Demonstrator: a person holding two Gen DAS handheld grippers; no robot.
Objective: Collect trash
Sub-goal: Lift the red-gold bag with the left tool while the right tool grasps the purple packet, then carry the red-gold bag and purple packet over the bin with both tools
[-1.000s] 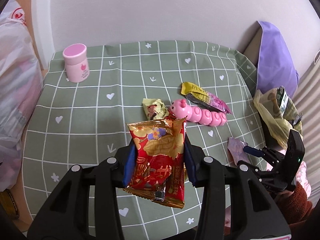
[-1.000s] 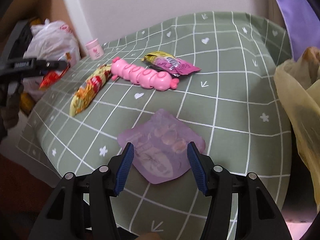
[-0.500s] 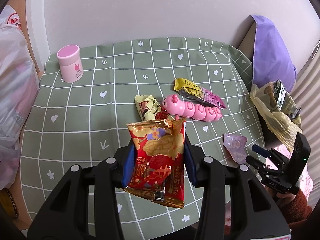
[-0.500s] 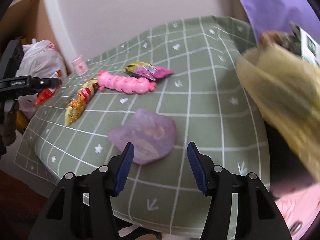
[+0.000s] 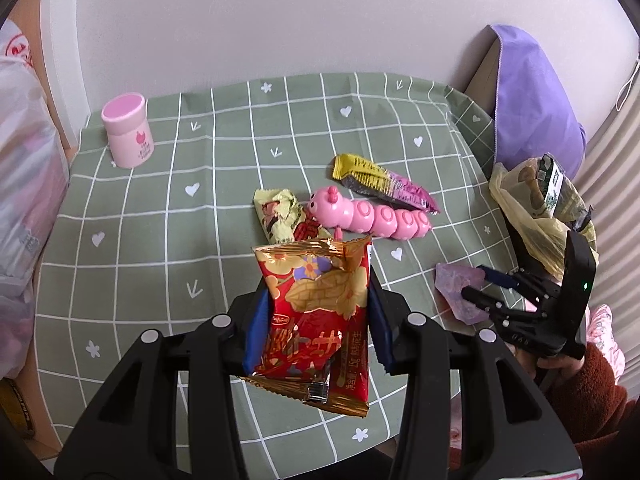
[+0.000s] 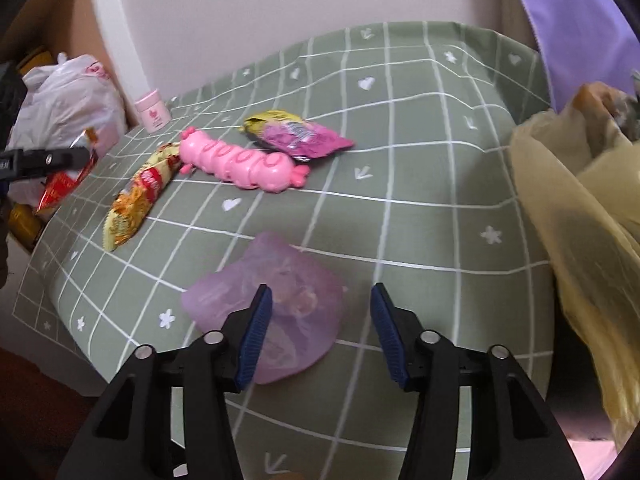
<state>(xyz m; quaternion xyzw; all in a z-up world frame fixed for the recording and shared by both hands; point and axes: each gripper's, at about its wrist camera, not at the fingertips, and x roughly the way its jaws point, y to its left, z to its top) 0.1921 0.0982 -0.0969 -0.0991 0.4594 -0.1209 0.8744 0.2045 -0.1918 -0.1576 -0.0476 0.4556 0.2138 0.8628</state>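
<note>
Left hand-held gripper [image 5: 316, 322] is clamped on the red snack packet [image 5: 318, 320], held above the bench [image 5: 160, 200]. Right hand-held gripper [image 6: 318, 330] stands spread over the purple wrapper [image 6: 266, 306] at the near right edge. Recommend lowering so both fingers straddle the flat film, pinching an edge before lifting toward the yellow bag [image 6: 576, 216].

Red-gold snack wrapper [image 5: 316, 312] upright in left tongs [image 5: 314, 320], translucent purple wrapper [image 6: 268, 308] flat on cloth, yellow-pink wrapper [image 5: 380, 184]

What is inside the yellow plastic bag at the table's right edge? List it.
The yellow bag is open at the top. A green-and-white printed packet and something brownish stick out of its mouth. Whatever lies deeper is hidden by the cloudy plastic and cannot be identified.
</note>
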